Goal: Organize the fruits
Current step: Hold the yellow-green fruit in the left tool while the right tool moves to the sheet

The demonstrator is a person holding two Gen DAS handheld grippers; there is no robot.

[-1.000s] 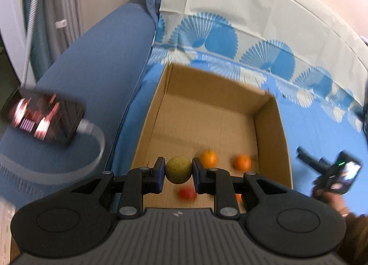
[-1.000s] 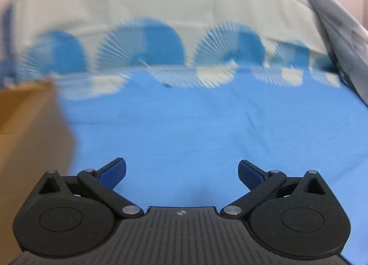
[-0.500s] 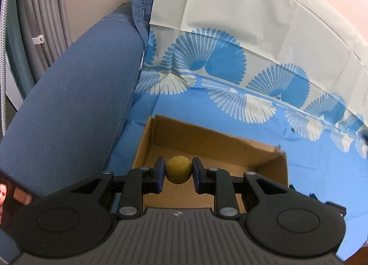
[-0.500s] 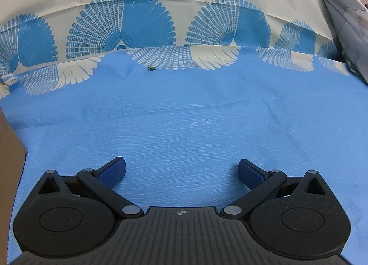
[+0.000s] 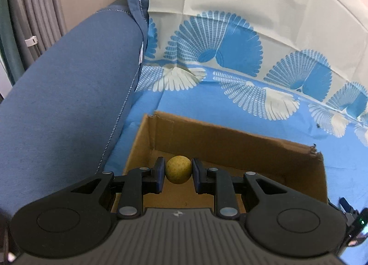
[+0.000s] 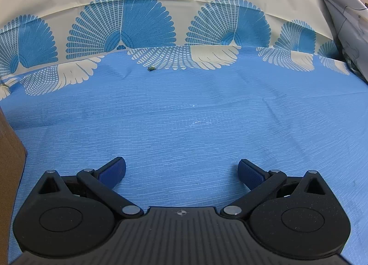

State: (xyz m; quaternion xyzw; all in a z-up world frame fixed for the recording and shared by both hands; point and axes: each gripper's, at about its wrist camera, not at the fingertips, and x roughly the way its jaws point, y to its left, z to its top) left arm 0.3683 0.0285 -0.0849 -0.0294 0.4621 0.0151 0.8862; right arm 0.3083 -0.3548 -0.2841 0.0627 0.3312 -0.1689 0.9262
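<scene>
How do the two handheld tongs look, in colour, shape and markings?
Both tongs, left and right, look alike: matte black bodies with ribbed grey centre plates bearing a small crosshair mark, round discs at each side, silver pivot pins, and dark blue pads on the fingers.

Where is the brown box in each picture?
Left wrist: the box fills the lower middle, behind the left gripper, which is shut on a yellow fruit.
Right wrist: only a brown corner of the box shows at the left edge.
Shared landmark: the blue cloth with fan patterns; it lies under the box.
</scene>
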